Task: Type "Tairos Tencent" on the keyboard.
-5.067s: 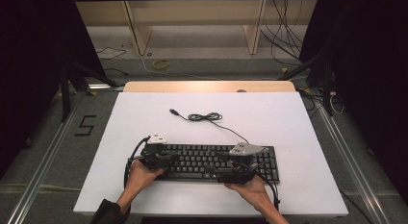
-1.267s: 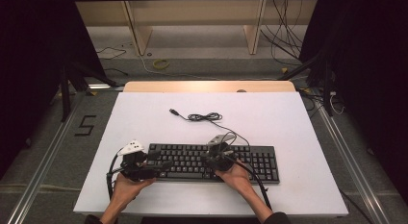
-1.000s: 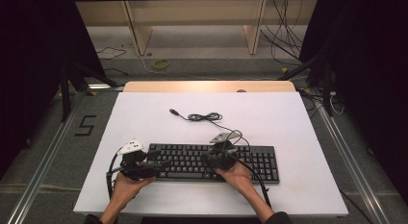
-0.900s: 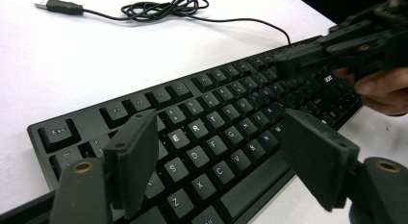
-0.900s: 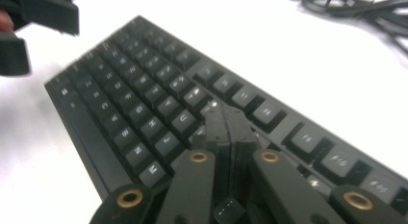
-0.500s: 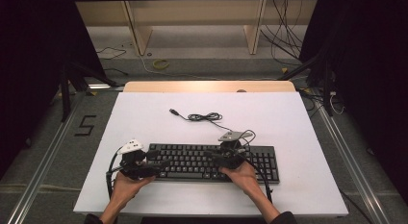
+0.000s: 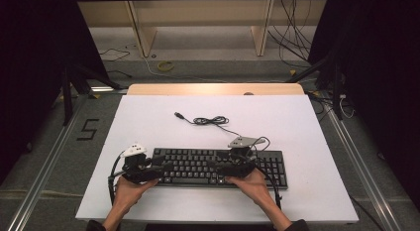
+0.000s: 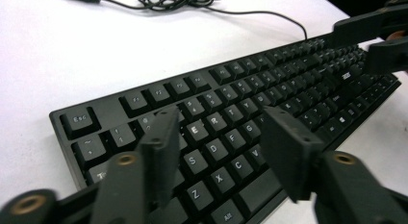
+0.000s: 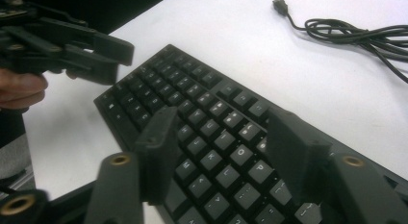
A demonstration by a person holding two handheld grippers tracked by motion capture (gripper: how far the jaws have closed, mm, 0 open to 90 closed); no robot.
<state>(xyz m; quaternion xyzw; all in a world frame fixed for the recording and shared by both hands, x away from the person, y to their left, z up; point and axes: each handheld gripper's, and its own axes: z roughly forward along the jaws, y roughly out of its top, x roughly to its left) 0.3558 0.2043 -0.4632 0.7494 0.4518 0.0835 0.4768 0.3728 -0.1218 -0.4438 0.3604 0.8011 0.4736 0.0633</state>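
The keyboard (image 7: 218, 166) lies flat on the white desk (image 7: 148, 122), near its front edge, with its long axis running left to right across the person's front. That axis is what the coming move depends on: the two ends lie out to either side, one toward each hand.

At the left, the left hand-held gripper (image 7: 161, 170) hovers over the keyboard's left end, pointing inward along the long axis. In the left gripper view its jaws stand well apart with nothing between them, and the letter keys around S and D (image 8: 211, 147) lie just below and ahead of the tips.

Toward the middle, the right hand-held gripper (image 7: 220, 170) points leftward over the keys right of centre. Its jaws are likewise spread wide and hold nothing, with the keys around O and P (image 9: 226, 156) directly beneath. The number-pad end lies beyond it to the right, so this hand is the nearer one for that end.

The cable (image 7: 210, 121) trails back from the keyboard's far edge, coiled loosely, well clear of both.
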